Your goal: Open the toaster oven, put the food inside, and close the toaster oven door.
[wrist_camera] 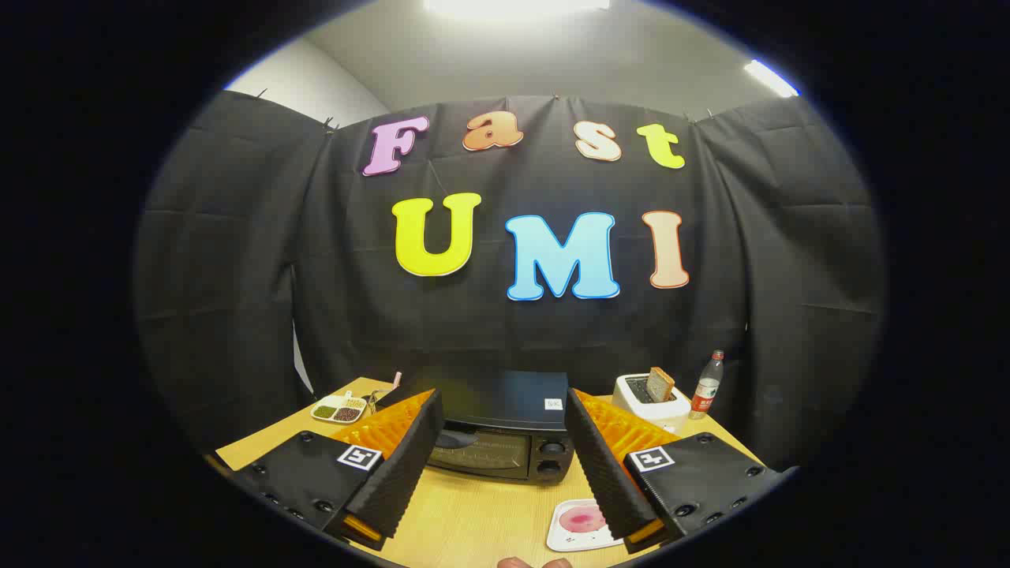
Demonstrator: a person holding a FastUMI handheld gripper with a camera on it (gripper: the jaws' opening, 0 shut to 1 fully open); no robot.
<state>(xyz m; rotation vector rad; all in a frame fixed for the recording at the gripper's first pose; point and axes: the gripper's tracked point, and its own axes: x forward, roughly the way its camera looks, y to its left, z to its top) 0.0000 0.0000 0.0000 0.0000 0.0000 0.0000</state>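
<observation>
A black toaster oven (505, 430) stands on the wooden table (465, 517) beyond my fingers, its glass door shut and its handle across the top of the door. Two knobs sit on its right side. A white square plate (580, 527) with a pink piece of food (584, 519) lies on the table close in, just inside my right finger. My gripper (499, 430) hangs above the table in front of the oven, open wide, with nothing between its black ribbed fingers (406, 465).
A white pop-up toaster (651, 398) holding a slice of bread stands right of the oven, with a plastic bottle (707, 386) beside it. A divided dish of beans (338, 410) lies to the oven's left. A person's fingertips (533, 562) show at the near table edge.
</observation>
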